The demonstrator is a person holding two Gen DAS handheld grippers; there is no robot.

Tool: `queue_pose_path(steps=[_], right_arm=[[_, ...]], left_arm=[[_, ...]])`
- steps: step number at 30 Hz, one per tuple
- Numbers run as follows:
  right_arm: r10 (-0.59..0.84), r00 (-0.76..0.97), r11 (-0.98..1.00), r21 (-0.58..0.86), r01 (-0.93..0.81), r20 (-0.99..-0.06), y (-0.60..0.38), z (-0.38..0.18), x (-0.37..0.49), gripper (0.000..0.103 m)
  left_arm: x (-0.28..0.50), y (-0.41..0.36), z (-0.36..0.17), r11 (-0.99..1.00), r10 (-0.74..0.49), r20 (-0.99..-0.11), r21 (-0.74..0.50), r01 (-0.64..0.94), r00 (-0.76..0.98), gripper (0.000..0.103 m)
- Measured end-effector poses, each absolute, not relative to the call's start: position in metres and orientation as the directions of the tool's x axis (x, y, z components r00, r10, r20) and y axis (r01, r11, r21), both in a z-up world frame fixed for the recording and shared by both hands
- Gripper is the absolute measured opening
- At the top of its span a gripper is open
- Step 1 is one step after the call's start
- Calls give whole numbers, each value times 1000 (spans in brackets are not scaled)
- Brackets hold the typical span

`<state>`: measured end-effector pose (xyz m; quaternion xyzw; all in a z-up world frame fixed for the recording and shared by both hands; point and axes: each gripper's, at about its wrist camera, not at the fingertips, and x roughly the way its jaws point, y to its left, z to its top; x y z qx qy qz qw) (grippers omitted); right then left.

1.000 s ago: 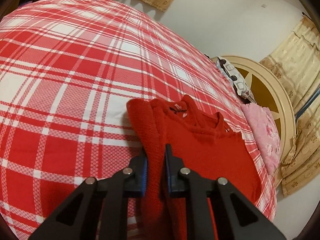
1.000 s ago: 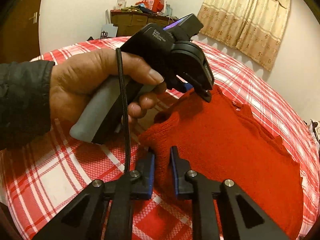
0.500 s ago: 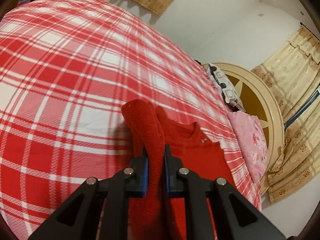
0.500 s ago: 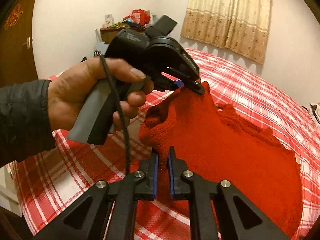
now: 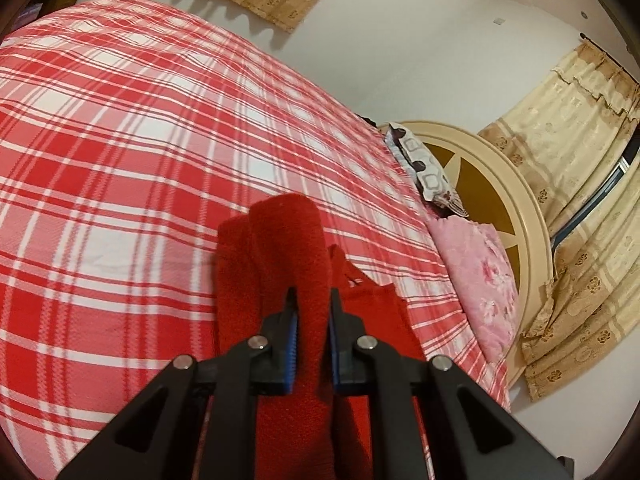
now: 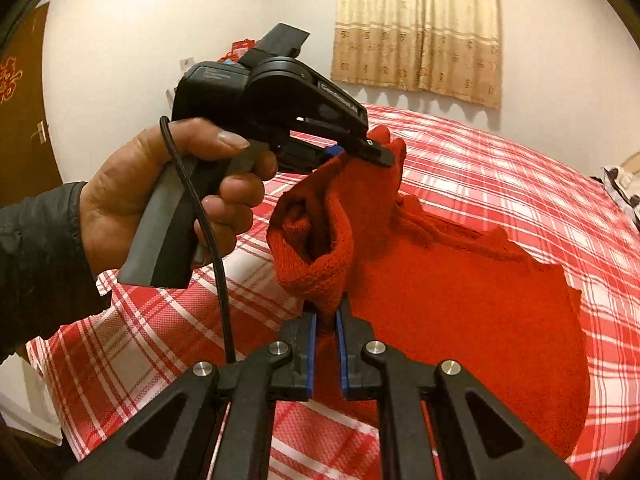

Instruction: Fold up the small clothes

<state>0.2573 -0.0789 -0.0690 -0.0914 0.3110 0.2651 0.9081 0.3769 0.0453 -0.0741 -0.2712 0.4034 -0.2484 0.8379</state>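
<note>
Both my left claw (image 5: pixel 311 312) and right claw (image 6: pixel 326 330) grip one lifted side of a red sweater (image 6: pixel 460 300) over the bed (image 5: pixel 120 160), mid-fold; next I should carry it across the body.

Left wrist view: close above bed (image 5: pixel 120 140), facing headboard (image 5: pixel 520 200). Right wrist view: close, facing curtain (image 6: pixel 416 24). Shared: red sweater (image 6: pixel 440 280), bed.

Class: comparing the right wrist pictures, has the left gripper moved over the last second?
Yes. Shut on the red sweater, the left gripper has risen: it was level with the plaid bedspread before and now reaches up toward the curtain, lifting the edge.
</note>
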Motion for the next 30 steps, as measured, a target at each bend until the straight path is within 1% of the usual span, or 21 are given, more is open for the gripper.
queue_pose_path(steps=[17,26,30], right_arm=[[401,720,891,57,-451,-567,-125,-48,249,7],[390,739,906,88,-413,-550,-150,-43,237,7],[381,735,915,110,-389,-561,-166,-48,235,7]], left_arm=[[385,-9,-58,678,-684,-491,-700,223,539,13],[391,-43,-52,670,-708,-494,-696,259,505,13],[391,-60,-55,666,-720,-500,-692,276,481,13]])
